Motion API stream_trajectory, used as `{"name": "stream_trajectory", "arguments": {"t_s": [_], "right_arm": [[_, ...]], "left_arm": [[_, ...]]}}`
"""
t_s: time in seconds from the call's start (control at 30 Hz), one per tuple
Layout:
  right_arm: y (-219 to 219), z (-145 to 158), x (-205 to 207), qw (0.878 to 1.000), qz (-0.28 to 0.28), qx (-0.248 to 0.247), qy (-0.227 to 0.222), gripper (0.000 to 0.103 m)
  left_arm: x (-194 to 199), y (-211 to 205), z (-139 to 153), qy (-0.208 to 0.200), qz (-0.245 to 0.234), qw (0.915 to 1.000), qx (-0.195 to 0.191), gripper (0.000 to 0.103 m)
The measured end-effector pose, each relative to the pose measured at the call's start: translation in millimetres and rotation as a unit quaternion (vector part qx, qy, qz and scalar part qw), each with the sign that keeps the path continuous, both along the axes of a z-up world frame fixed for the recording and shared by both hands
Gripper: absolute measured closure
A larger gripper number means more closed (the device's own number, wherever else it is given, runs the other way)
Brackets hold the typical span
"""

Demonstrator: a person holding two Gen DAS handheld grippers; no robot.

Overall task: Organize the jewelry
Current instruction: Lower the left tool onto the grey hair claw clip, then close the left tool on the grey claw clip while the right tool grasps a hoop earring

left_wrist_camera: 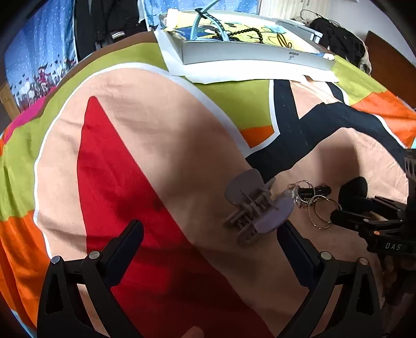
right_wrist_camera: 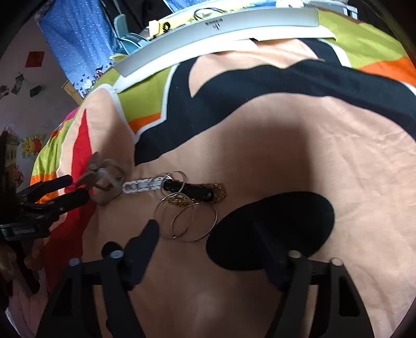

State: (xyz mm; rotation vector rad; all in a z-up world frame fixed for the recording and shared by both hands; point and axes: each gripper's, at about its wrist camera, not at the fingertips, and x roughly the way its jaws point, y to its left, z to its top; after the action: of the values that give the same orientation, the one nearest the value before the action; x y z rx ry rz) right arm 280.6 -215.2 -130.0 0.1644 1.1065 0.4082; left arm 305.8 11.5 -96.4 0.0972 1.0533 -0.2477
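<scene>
A grey-purple hair claw clip (left_wrist_camera: 256,208) lies on the colourful bedspread, just beyond my open left gripper (left_wrist_camera: 210,234); it also shows in the right wrist view (right_wrist_camera: 105,182). Next to it lies a pile of thin metal bangles (right_wrist_camera: 186,218), a black hair clip (right_wrist_camera: 189,191), a gold chain (right_wrist_camera: 219,191) and a white link bracelet (right_wrist_camera: 137,186). My right gripper (right_wrist_camera: 221,231) is open, its fingers either side of the bangles, above them. A grey tray (left_wrist_camera: 249,52) at the far edge holds a black bead necklace (left_wrist_camera: 244,33) and a teal headband (left_wrist_camera: 208,23).
The bedspread (left_wrist_camera: 156,130) has peach, red, green, orange and black patches. Dark clothing (left_wrist_camera: 338,39) lies at the far right by a wooden headboard. A blue dotted curtain (left_wrist_camera: 39,52) hangs at the left.
</scene>
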Motion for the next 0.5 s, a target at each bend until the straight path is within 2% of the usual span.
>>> {"name": "stream_trajectory", "arguments": {"t_s": [0.17,0.37,0.5], "right_arm": [[4.3,-3.2,3.2,1.0,0.0,-0.011,-0.003,0.037],[4.3,-4.4,-1.1,1.0,0.004,-0.02,-0.008,0.044],[2.1,-6.4,-0.7,1.0,-0.001,-0.02,-0.009,0.052]], "left_arm": [[2.0,-10.0,-4.2,-0.014,-0.017,0.9996,0.014,0.003],[2.9,-15.4,-5.7,-0.032,-0.02,0.9991,0.02,0.003],[0.0,-17.4,-1.3,-0.048,-0.027,0.9985,0.004,0.004]]}}
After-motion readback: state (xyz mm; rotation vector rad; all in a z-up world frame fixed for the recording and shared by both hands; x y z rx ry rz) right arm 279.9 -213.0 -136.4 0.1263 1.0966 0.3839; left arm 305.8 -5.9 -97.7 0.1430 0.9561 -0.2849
